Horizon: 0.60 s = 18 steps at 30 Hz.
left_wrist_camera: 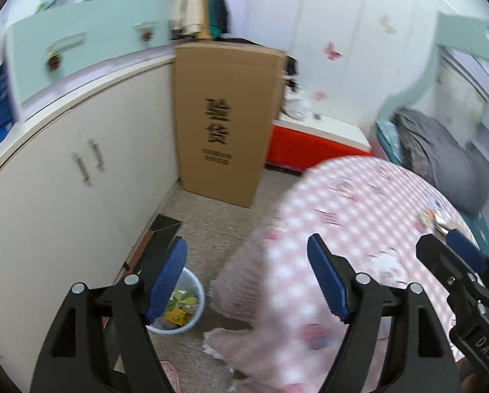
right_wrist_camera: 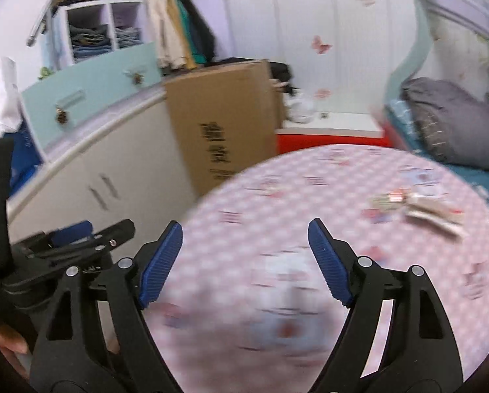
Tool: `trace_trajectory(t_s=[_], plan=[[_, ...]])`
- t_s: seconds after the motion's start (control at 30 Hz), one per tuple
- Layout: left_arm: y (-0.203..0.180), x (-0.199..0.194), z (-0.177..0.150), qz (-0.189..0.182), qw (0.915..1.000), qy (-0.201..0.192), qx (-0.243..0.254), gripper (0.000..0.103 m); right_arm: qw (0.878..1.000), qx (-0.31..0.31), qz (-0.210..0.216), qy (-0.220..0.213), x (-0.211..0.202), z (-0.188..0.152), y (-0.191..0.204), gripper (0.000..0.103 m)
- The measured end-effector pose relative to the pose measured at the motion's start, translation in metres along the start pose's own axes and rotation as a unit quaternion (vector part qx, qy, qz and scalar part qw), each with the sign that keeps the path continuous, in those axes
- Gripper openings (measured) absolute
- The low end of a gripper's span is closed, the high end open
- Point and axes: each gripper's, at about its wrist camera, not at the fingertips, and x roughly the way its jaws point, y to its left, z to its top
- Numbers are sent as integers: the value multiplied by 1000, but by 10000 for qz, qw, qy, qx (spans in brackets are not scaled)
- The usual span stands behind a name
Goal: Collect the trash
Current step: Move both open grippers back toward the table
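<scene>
Currently both grippers, left gripper [left_wrist_camera: 247, 281] and right gripper [right_wrist_camera: 244, 262], gape empty; pinch light, crinkly wrappers [right_wrist_camera: 418, 204] by an edge.

Our left gripper [left_wrist_camera: 246, 281] is a black plastic frame with triangular cut-outs, round silver pivot pins at its joints, and two fingers [left_wrist_camera: 167, 278] faced with ribbed blue pads. Our right gripper [right_wrist_camera: 244, 262] is built the same: black arms, silver pins, blue ribbed pads. Seen from the left wrist, its black body carries small screws and white letters reading DAS.
</scene>
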Motion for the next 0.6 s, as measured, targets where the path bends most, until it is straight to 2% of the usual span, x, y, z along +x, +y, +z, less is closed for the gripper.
trace_trajectory(t_s=[0.2,0.37,0.6], plan=[[-98,24,-3,-357,9969,203,665,75,9977,145,-600,268,3,-9,-83,79],[-161,44,-7,-437,9911,264,1232,76,9930,-19,-1067,514,17,-18,-136,80],[-212,77,-3,-573,9831,395,1691,76,9833,-858,-1406,771,55,-15,-164,80]])
